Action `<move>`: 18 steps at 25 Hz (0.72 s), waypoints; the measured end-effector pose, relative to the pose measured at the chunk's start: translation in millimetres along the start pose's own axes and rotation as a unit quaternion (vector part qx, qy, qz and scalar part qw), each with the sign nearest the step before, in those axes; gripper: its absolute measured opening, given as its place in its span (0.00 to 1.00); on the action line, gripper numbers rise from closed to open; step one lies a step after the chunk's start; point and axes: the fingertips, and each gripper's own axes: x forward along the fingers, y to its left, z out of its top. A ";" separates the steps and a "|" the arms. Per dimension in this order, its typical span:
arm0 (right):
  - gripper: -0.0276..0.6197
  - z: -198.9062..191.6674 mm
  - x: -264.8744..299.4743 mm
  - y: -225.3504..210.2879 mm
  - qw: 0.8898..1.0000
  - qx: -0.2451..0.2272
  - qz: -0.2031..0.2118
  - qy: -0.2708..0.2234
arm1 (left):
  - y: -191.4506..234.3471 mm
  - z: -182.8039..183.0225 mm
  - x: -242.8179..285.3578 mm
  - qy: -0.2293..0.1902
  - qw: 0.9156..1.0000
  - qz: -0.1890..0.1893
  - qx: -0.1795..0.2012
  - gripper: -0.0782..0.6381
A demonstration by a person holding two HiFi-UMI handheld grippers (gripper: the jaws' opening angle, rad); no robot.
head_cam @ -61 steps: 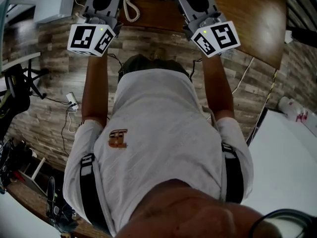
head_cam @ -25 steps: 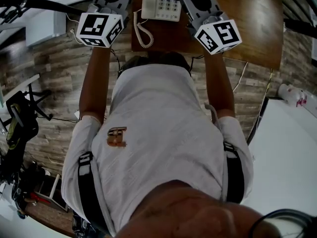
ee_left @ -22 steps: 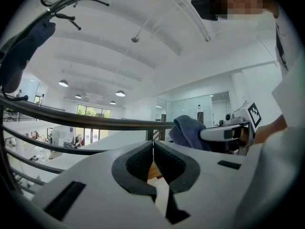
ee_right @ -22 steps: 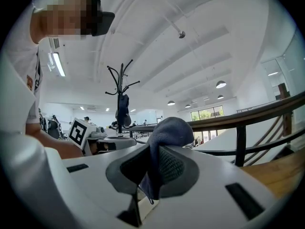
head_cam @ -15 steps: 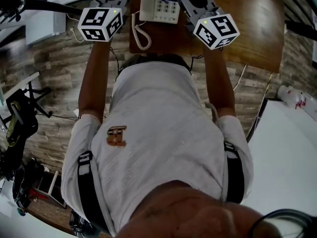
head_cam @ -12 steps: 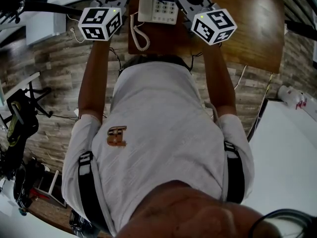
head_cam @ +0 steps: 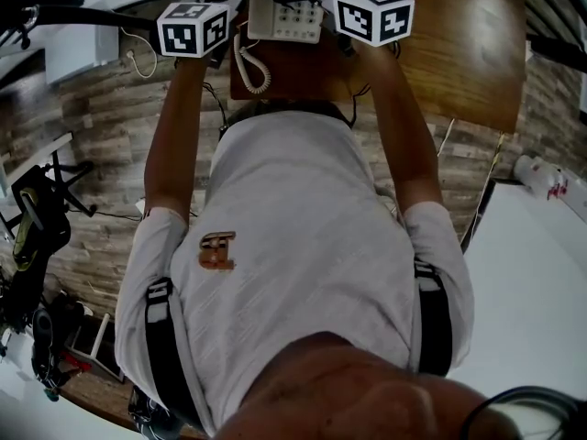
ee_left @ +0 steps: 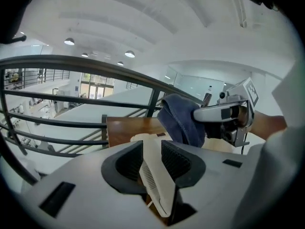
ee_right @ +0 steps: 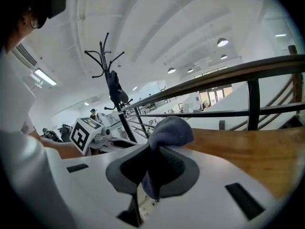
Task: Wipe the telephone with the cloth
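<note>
The telephone [head_cam: 286,18] sits on the brown wooden surface [head_cam: 459,35] at its near left corner, its coiled cord [head_cam: 248,67] hanging over the near edge. Its cream handset [ee_left: 155,180] stands tilted between the jaws of the left gripper [ee_left: 152,159]. Those jaws are opening, and a gap shows between the left pad and the handset, so the handset is between them without being pinched.

The blue cloth [ee_right: 167,137] is clamped in the right gripper [ee_right: 155,168]. Its jaws are closed on a fold, and the rest of the cloth bunches up above them. In the head view this gripper is just right of the telephone, and its marker cube [head_cam: 371,12] overlaps the phone's right edge.

Beyond the surface runs a dark metal railing [ee_left: 95,66]. A coat stand [ee_right: 107,75] rises behind the left gripper in the right gripper view. The person's pale shirt [head_cam: 293,246] fills the middle of the head view.
</note>
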 end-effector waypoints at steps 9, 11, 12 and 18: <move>0.14 -26.2 29.0 -7.5 0.997 0.027 0.012 0.069 | 7.8 -36.3 14.7 0.069 0.997 0.000 -0.021 0.27; 0.14 -31.2 35.0 -8.8 0.996 0.035 0.013 0.079 | 7.2 -41.9 16.9 0.076 0.997 -0.005 -0.025 0.27; 0.14 -33.6 38.2 -10.1 0.995 0.040 0.013 0.085 | 6.8 -43.7 18.2 0.079 0.996 -0.008 -0.027 0.27; 0.14 -42.9 54.2 -22.1 0.991 0.051 -0.009 0.121 | 7.2 -49.3 21.9 0.086 0.995 -0.022 -0.035 0.27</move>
